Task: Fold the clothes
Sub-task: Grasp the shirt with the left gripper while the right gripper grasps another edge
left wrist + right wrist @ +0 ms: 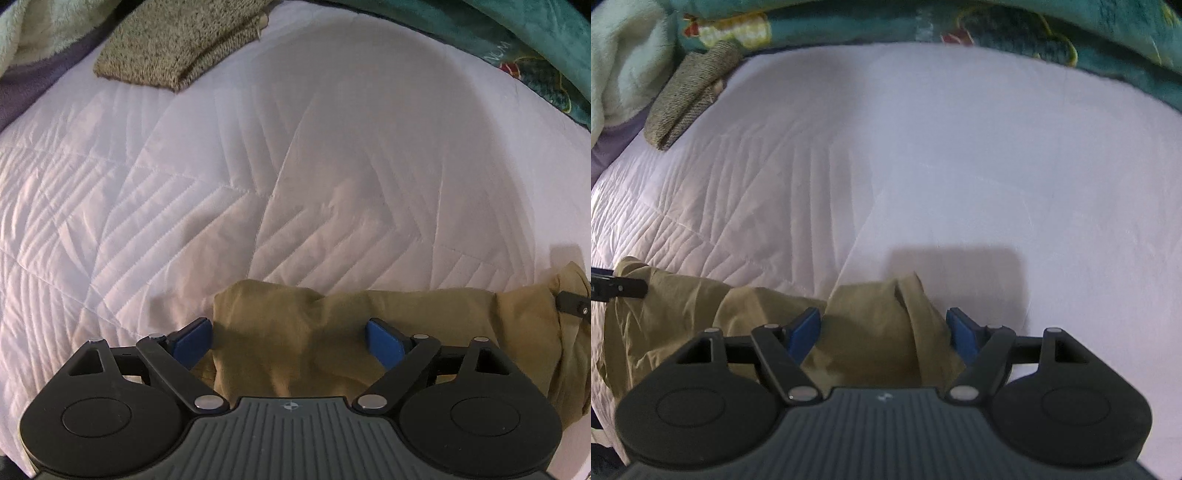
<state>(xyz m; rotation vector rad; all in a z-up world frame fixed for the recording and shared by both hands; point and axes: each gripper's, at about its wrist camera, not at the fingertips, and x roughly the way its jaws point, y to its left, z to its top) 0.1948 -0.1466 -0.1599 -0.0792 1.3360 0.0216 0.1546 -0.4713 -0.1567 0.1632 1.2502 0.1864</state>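
A tan garment (295,332) lies bunched along the near edge of a white quilted bedspread (258,166). My left gripper (288,341) points down over the garment's left end. Its jaws stand wide and open, with the blue pads (192,343) on either side of a hump of tan cloth. In the right wrist view the same garment (871,325) rises in a fold between the pads of my right gripper (882,332), which is also open and wide. A black part of the other gripper shows at each view's edge, touching the cloth.
A folded speckled brown knit (173,40) lies at the far left of the bed. A teal patterned blanket (997,33) runs along the back. Pale green fleece (624,55) and purple fabric (26,85) are heaped at the far left.
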